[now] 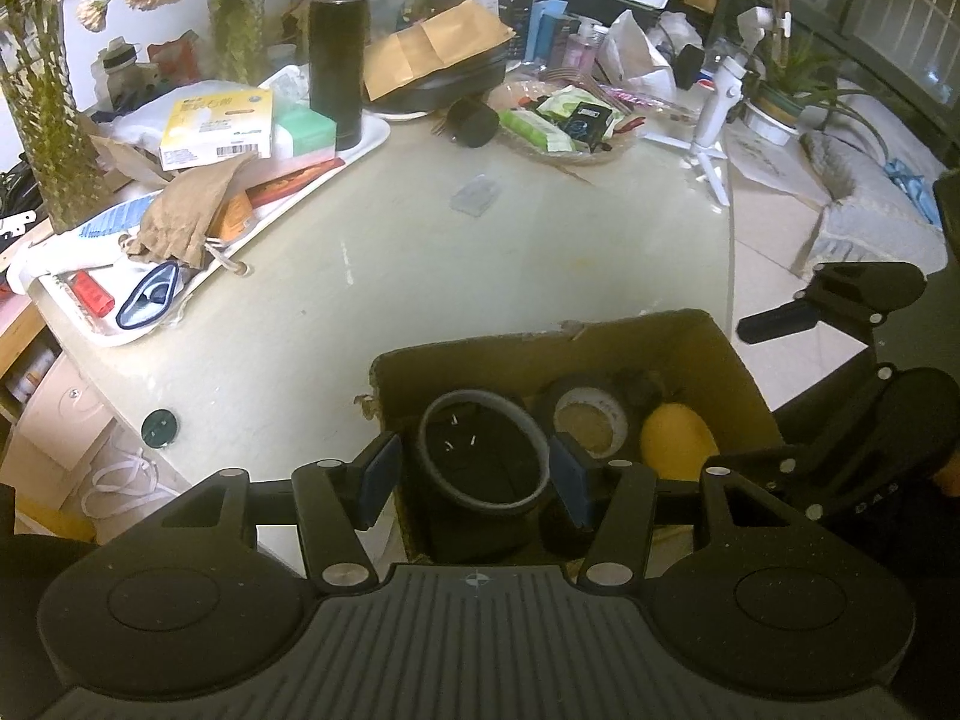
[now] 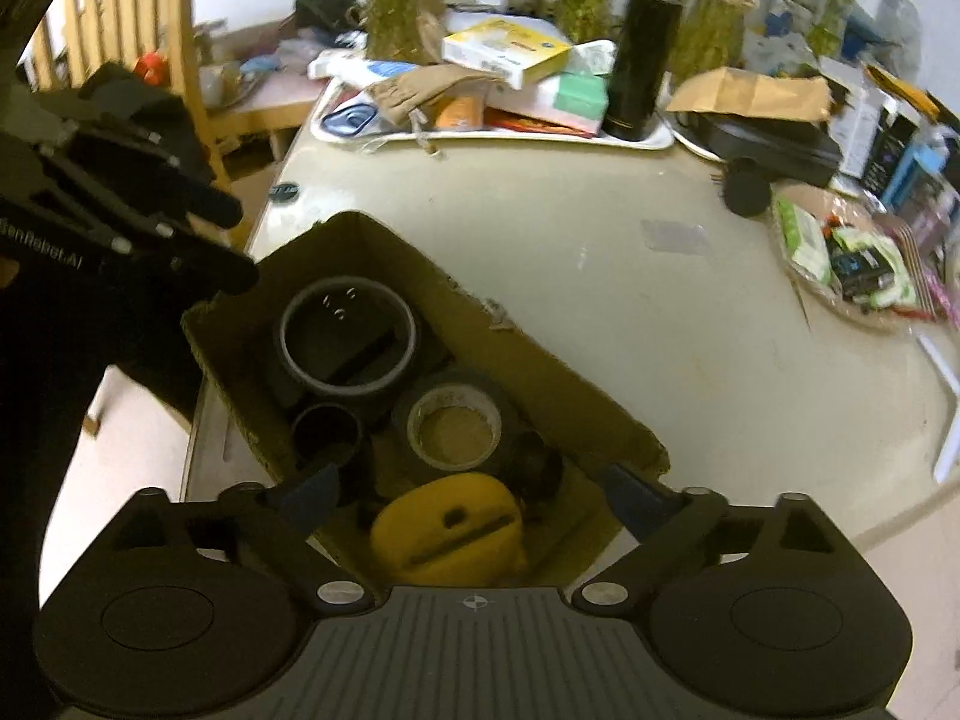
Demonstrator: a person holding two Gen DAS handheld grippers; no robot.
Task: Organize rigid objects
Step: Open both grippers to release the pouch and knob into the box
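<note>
An open cardboard box (image 1: 714, 354) stands at the table's near edge; it also shows in the right wrist view (image 2: 528, 360). Inside are a large grey-rimmed tape roll (image 1: 483, 450) (image 2: 348, 336), a black tape roll with a white core (image 1: 591, 417) (image 2: 454, 426), a yellow object (image 1: 678, 441) (image 2: 450, 525) and a black cylinder (image 2: 327, 426). My left gripper (image 1: 477, 480) is open, its fingers either side of the large roll. My right gripper (image 2: 474, 495) is open wide above the yellow object.
A white tray (image 1: 354, 150) at the back left holds a black flask (image 1: 336, 42), boxes and a brown pouch (image 1: 186, 210). A basket of packets (image 1: 564, 126), a black lid (image 1: 474, 120) and a clear plastic piece (image 1: 477, 195) lie on the table (image 1: 360, 300). A wooden chair (image 2: 150, 12) stands left.
</note>
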